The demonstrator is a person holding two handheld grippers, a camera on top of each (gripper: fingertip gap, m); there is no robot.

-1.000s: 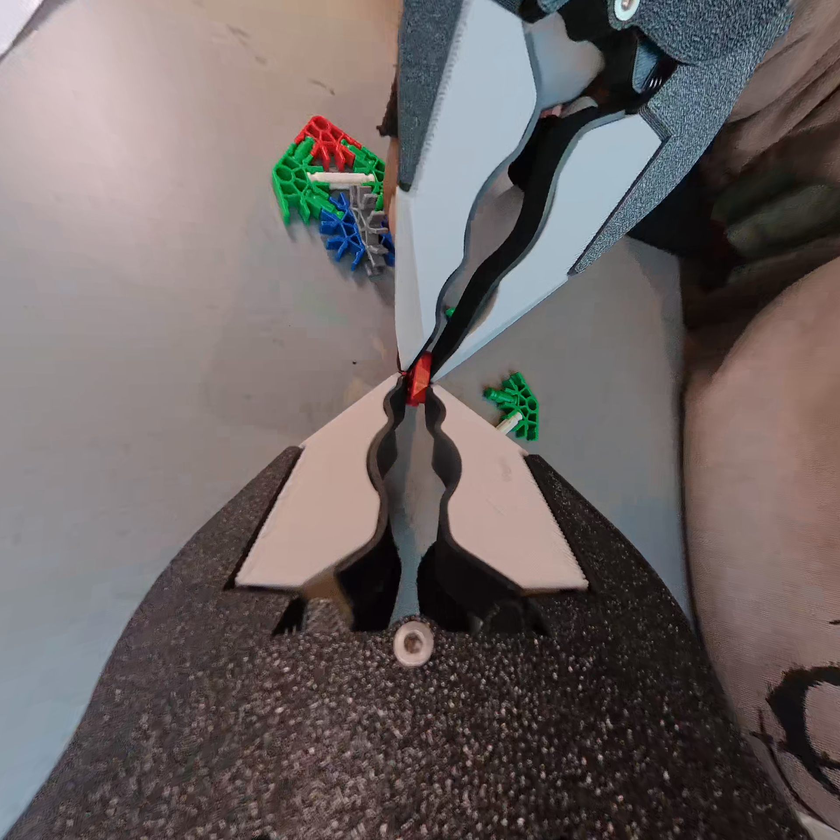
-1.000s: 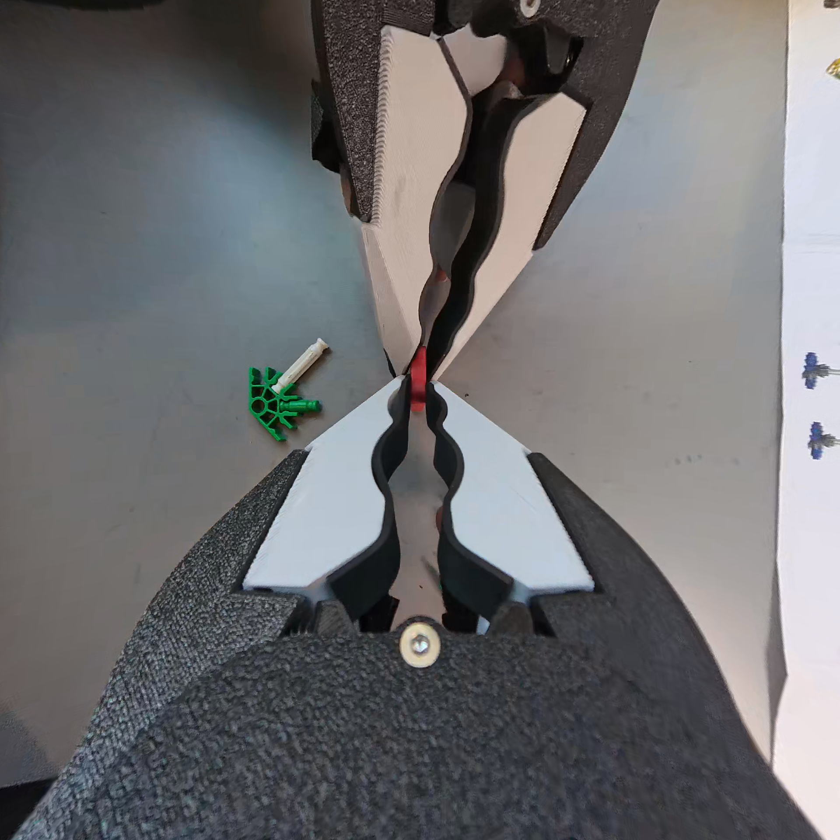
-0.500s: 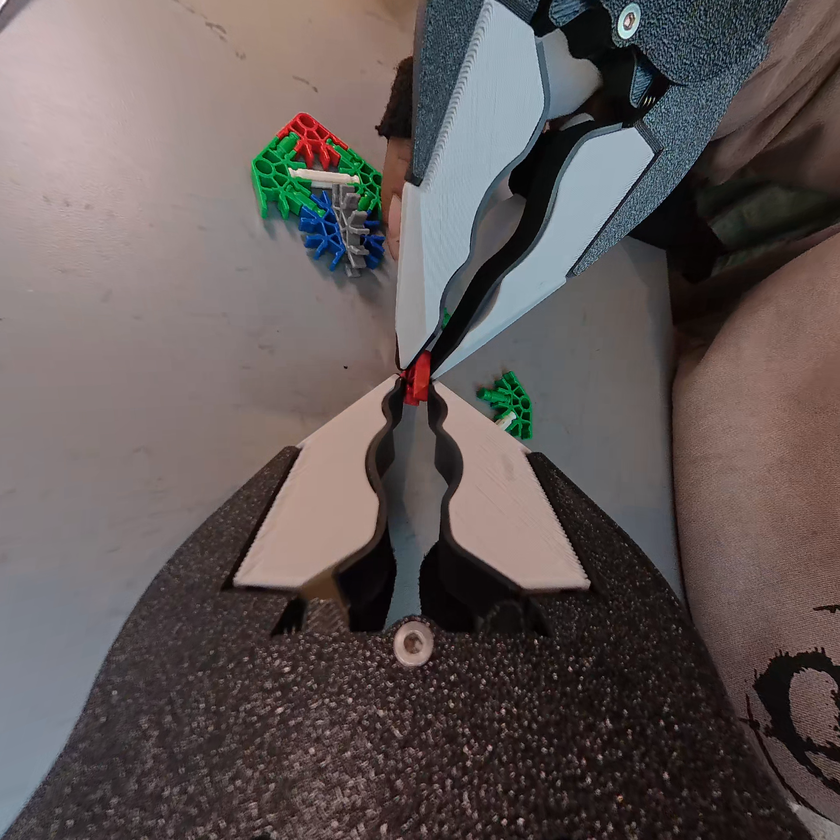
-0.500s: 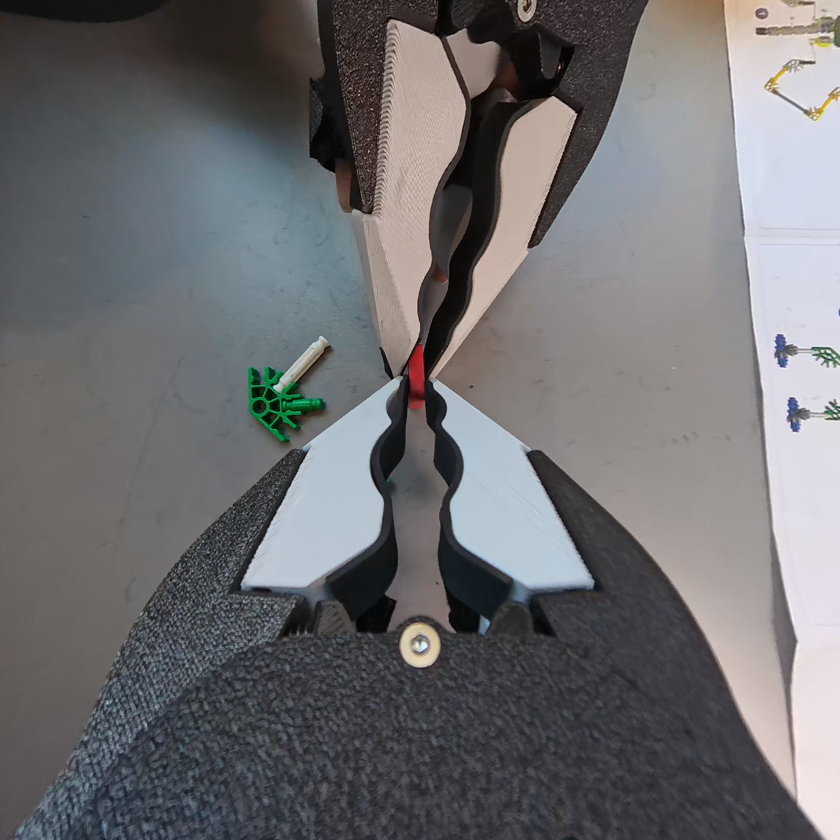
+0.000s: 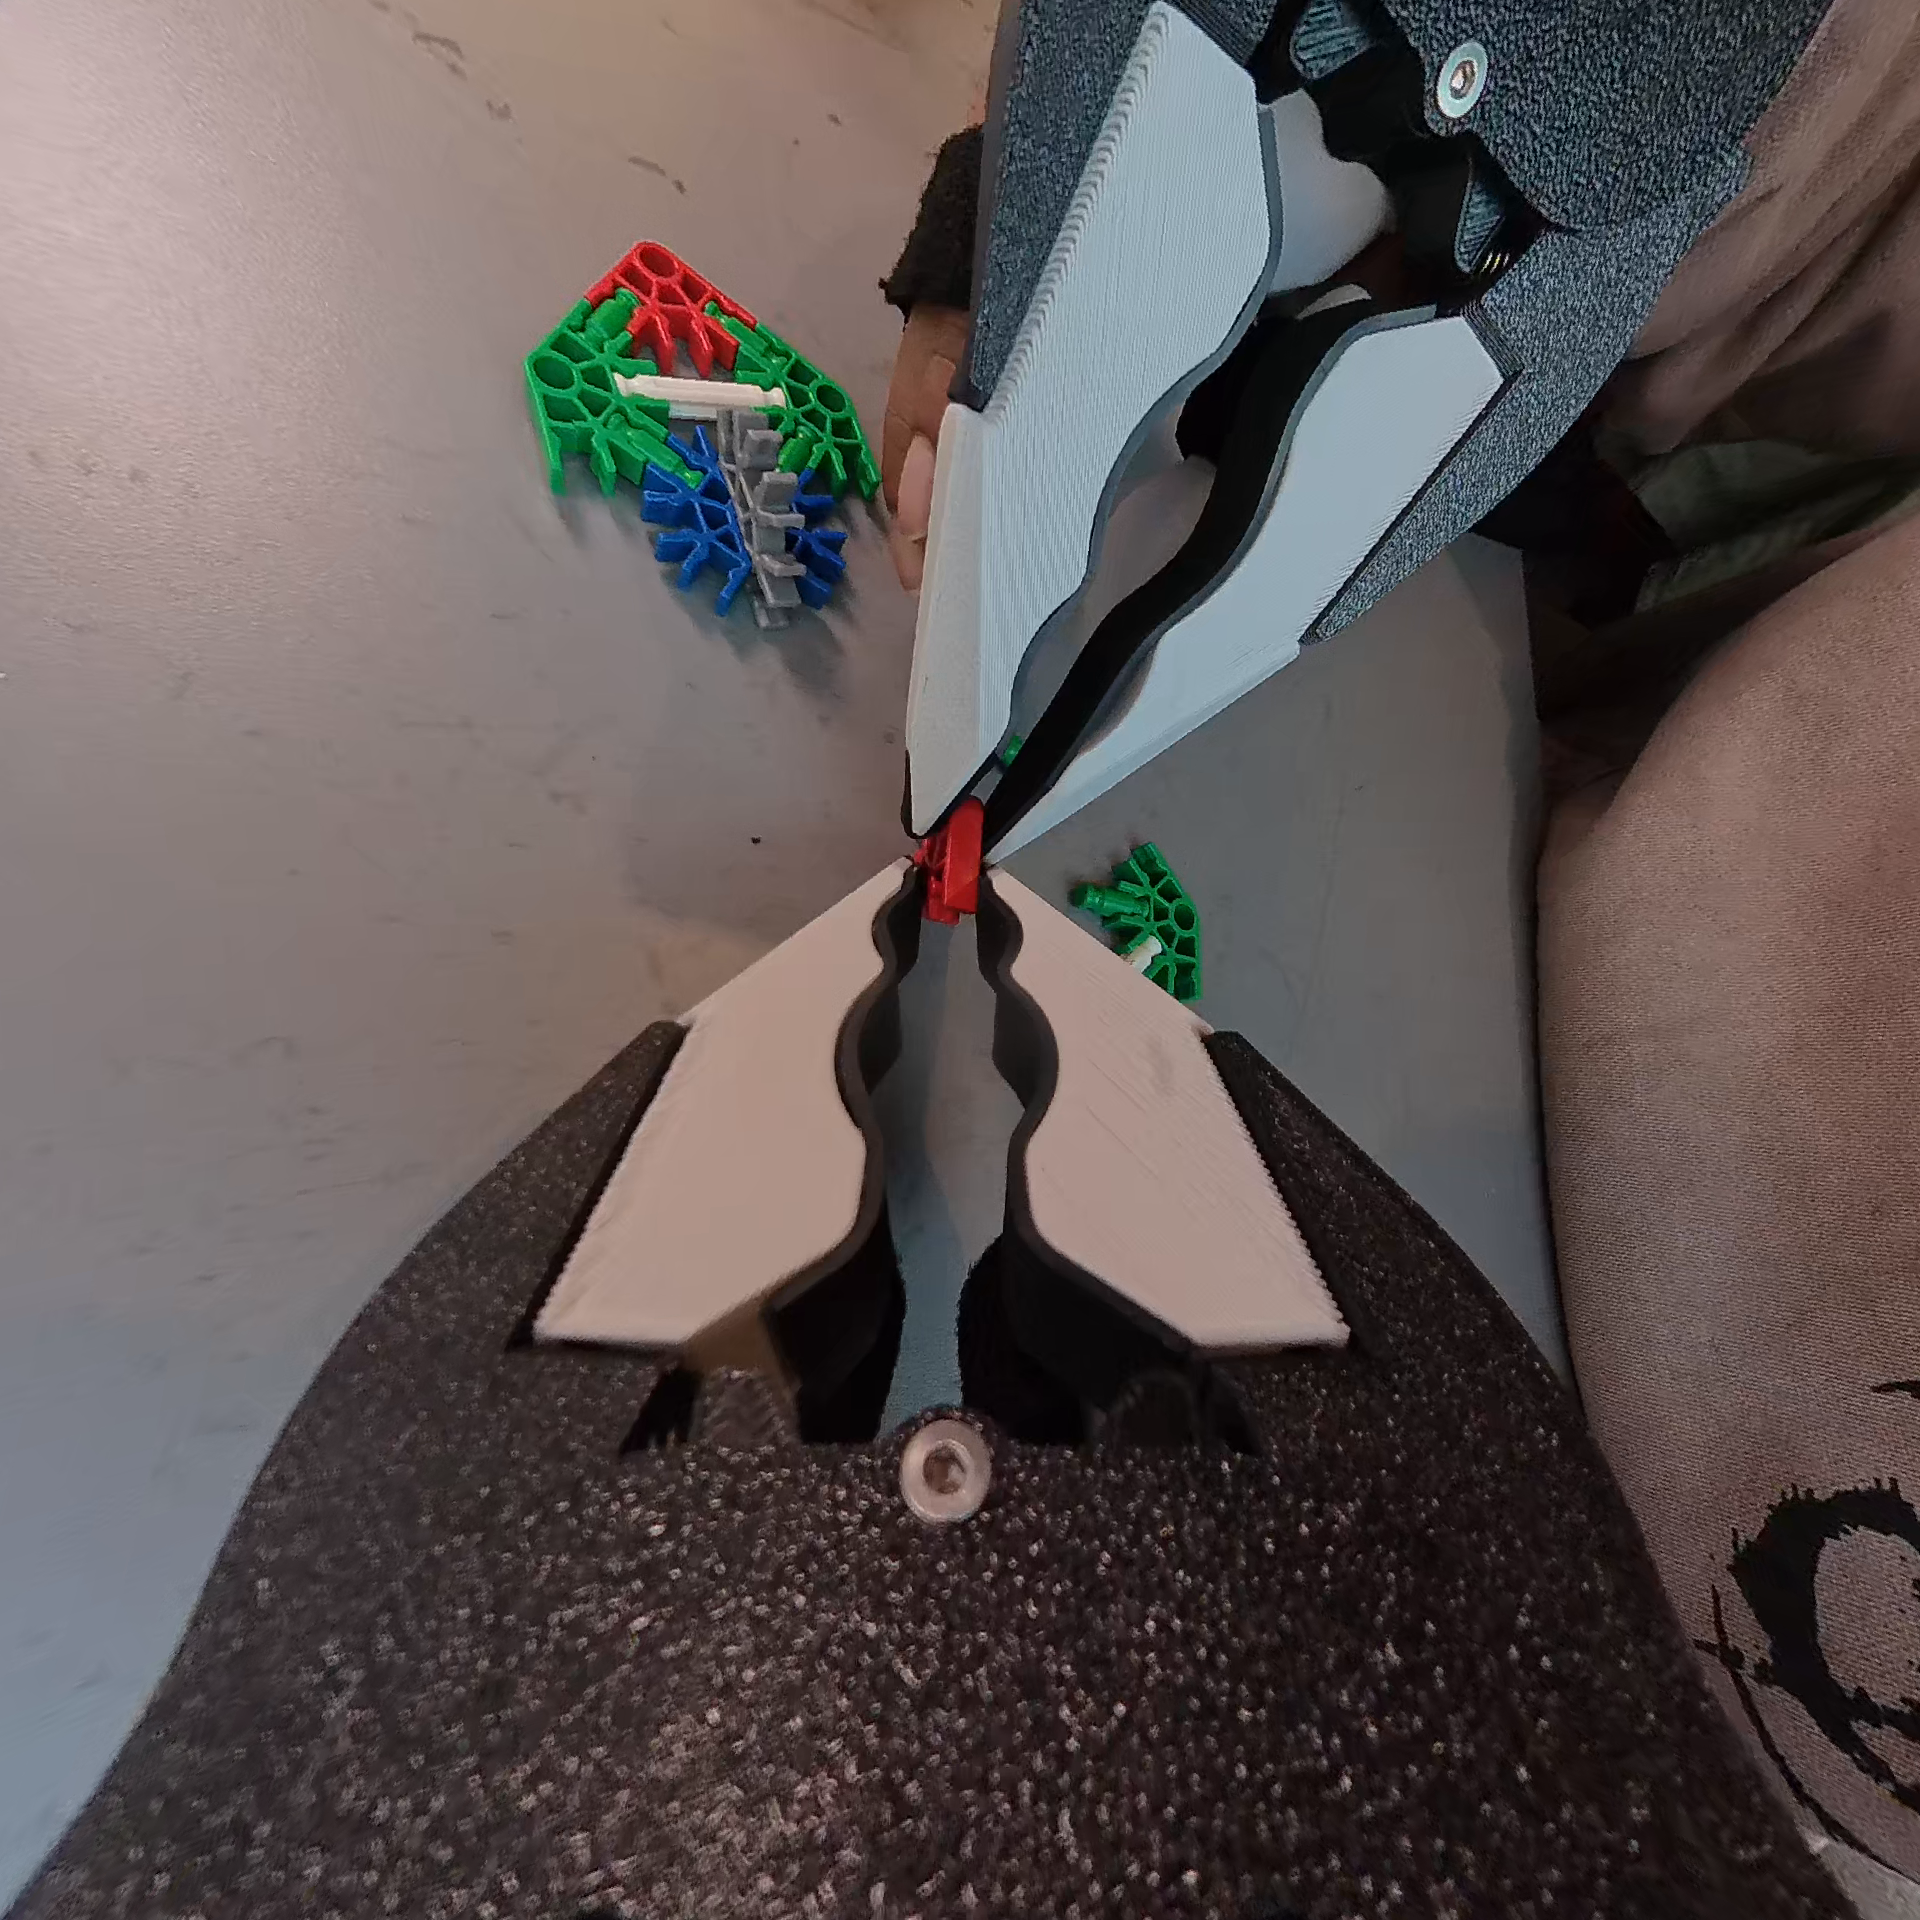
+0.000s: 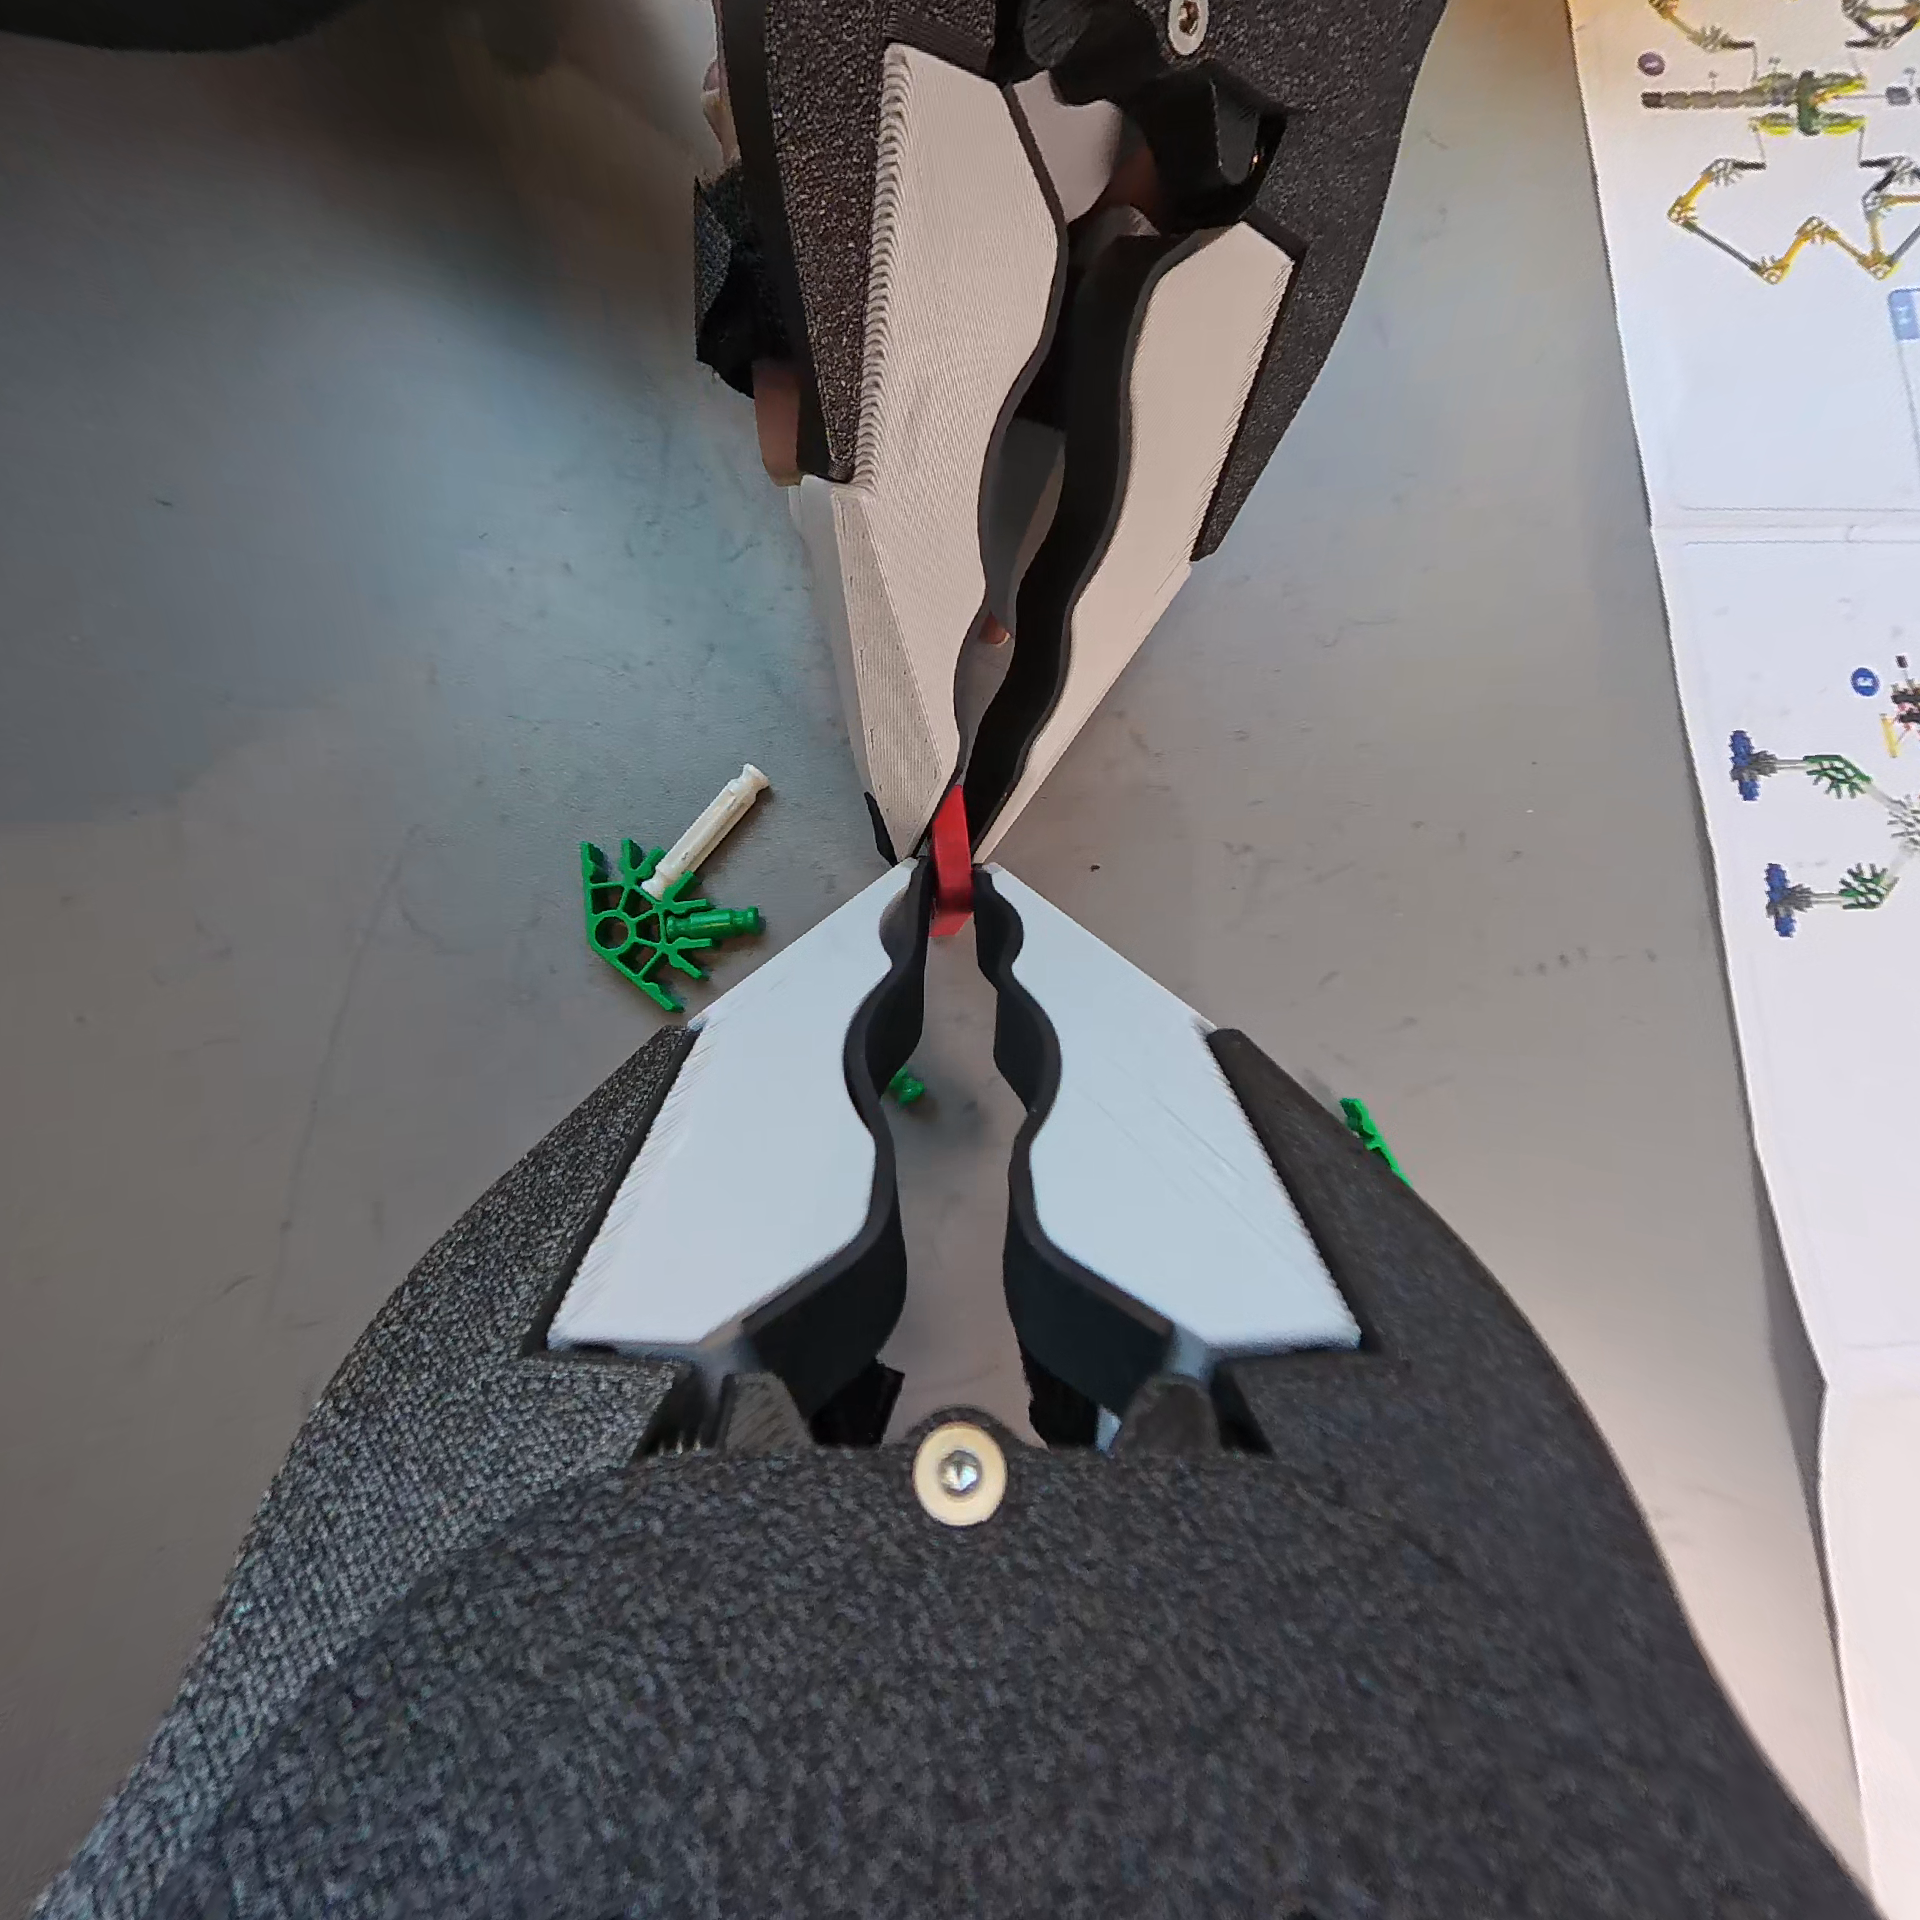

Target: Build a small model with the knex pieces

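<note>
A small red connector piece is pinched between both grippers, which meet tip to tip above the grey table. My left gripper is shut on its near end. My right gripper comes down from the top of the left wrist view and grips its far end. In the right wrist view the red piece sits between my right gripper's tips, and the left gripper reaches in from above. A bit of green shows between the right gripper's fingers; I cannot tell what it is.
A flat assembly of green, red, blue and grey connectors lies on the table at the back left. A green connector with a white rod lies beside the tips. A printed instruction sheet lies on the right. A person's clothing borders the table. Only a small space, under 4 cm, lies between the two pairs of fingers.
Both grippers stay tip to tip on the red piece. The pair has shifted slightly over the table, and more of the instruction sheet shows in the right wrist view.
</note>
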